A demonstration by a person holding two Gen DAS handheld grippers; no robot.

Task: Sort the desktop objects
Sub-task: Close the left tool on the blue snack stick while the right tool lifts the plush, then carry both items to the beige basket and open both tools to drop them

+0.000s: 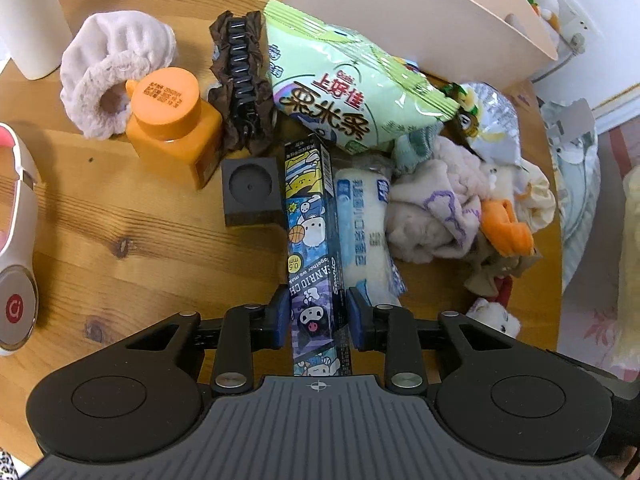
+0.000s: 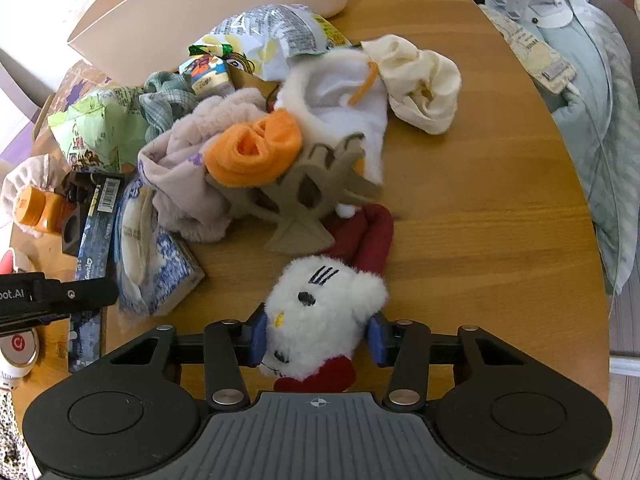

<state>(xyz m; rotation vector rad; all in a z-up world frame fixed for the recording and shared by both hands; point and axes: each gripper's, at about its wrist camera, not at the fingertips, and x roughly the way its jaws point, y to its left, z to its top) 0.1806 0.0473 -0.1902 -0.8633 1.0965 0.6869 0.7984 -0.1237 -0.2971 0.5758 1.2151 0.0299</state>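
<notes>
The near end of the cartoon pen box (image 1: 314, 248) is hidden under the left gripper (image 1: 316, 314), whose pads are pressed on it. Only the right wrist view shows the white plush cat (image 2: 324, 304), clamped by the right gripper (image 2: 318, 338) on the near table (image 2: 480, 240)

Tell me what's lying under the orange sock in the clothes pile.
The orange sock sits on a pale lilac fleece cloth and a beige felt cutout. Whatever lies deeper in the pile is covered.

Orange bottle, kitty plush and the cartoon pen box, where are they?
Orange bottle (image 1: 168, 136), left wrist view, on its body below the cap.
Kitty plush (image 2: 320, 312), right wrist view, on its white face.
Cartoon pen box (image 1: 310, 216), left wrist view, on its printed top.
</notes>
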